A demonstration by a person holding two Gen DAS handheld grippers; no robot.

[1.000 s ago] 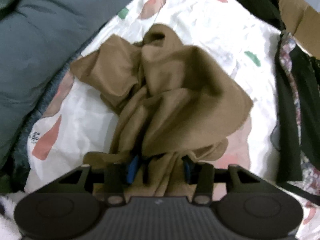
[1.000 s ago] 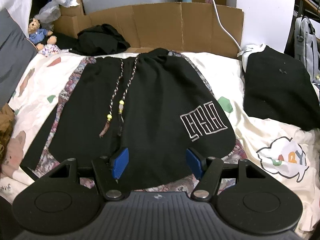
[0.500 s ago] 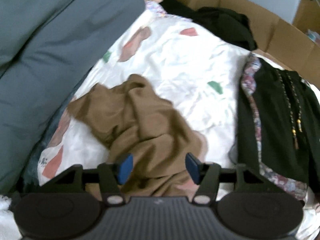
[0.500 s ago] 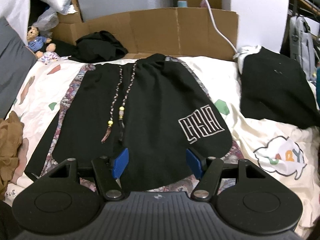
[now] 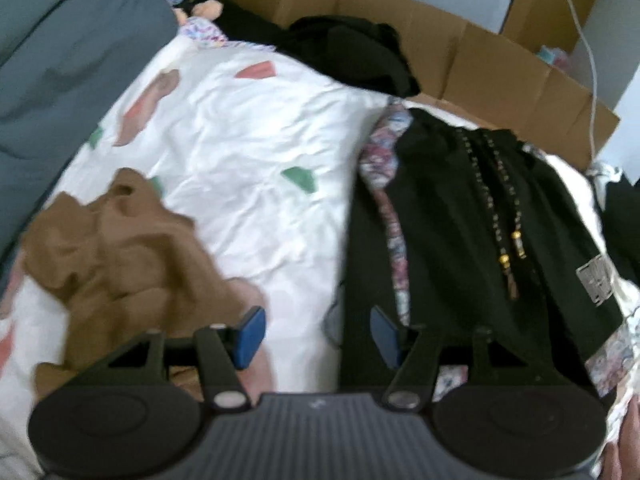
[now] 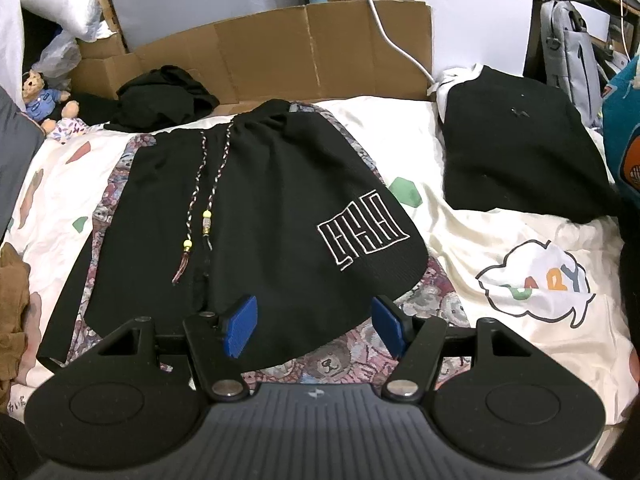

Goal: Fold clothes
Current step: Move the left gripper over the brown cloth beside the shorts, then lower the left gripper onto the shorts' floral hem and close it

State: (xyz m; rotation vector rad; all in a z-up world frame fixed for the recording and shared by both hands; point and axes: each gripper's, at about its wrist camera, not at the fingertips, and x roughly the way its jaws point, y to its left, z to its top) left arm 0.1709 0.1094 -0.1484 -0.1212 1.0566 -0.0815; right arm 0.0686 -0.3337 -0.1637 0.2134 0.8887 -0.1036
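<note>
White patterned bedsheet point(image 5: 256, 152) everywhere; both the left gripper point(image 5: 318, 336) and right gripper point(image 6: 316, 324) hang spread wide and empty over the black shorts point(image 6: 280, 208), brown garment point(image 5: 116, 256) crumpled off to their left.

The left wrist view is soft with motion blur and washed out — the white bedsheet point(image 5: 248, 168) glares, nearly overexposed. The right wrist view is sharp and evenly lit, shadows faint; both bend strongly at the edges — dark fisheye corners.

left gripper point(image 5: 318, 336): black body, blue pads | right gripper point(image 6: 316, 326): same
</note>
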